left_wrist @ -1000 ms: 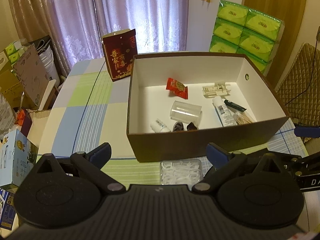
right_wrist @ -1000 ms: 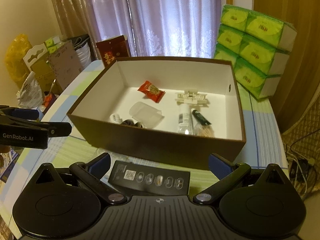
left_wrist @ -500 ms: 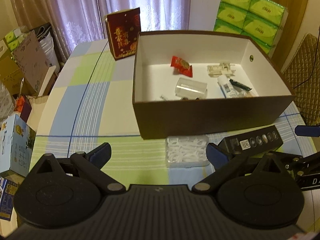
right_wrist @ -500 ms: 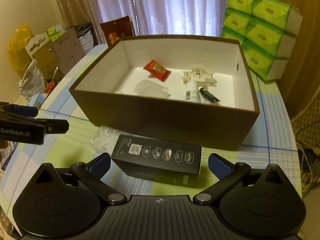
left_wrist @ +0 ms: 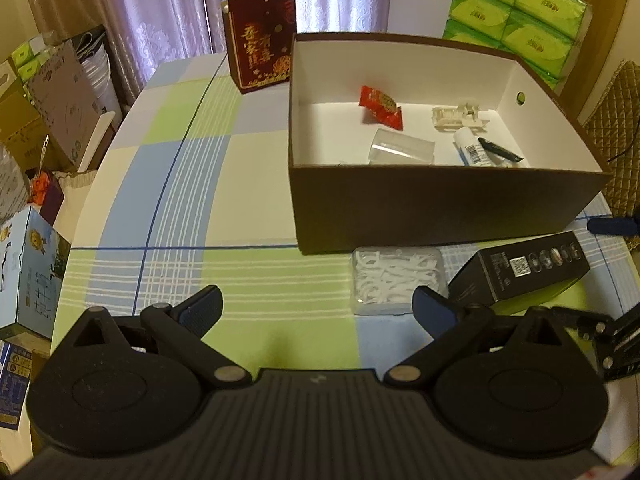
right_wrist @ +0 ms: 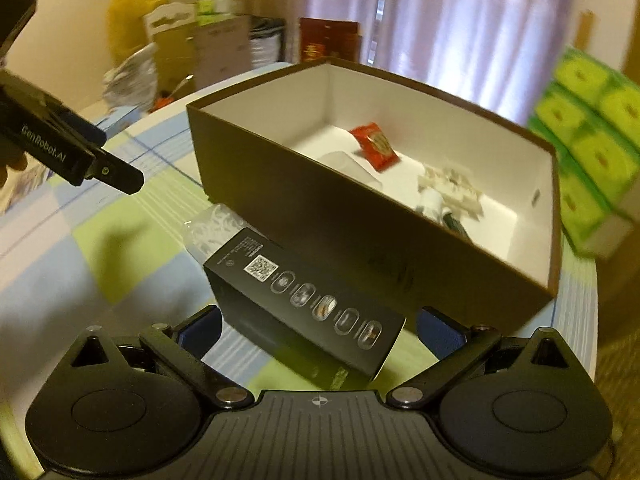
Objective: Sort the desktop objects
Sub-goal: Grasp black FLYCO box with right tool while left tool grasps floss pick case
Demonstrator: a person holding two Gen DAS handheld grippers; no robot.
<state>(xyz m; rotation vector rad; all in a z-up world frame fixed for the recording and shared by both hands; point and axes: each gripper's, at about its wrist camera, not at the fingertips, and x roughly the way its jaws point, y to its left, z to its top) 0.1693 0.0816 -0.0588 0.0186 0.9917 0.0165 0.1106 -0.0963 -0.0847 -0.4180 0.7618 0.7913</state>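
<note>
Landmark: brown box (left_wrist: 440, 208) on the checked cloth. Black carton (right_wrist: 308, 304) lies on the cloth just in front of the box's near wall, long axis slanting across the right gripper (right_wrist: 318, 330); that gripper's fingers are spread wide w/ the carton between them, nothing clamped yet. Contact w/ the pads is prob. not made, but the right view is blurred. Left gripper (left_wrist: 316, 306) is also spread, empty, further out from the box. Floss-pick case (left_wrist: 398, 280) sits touching-close beside the carton. Right arm is nearer. Only the left view shows the case whole; the right shows the carton's printed icons.
</note>
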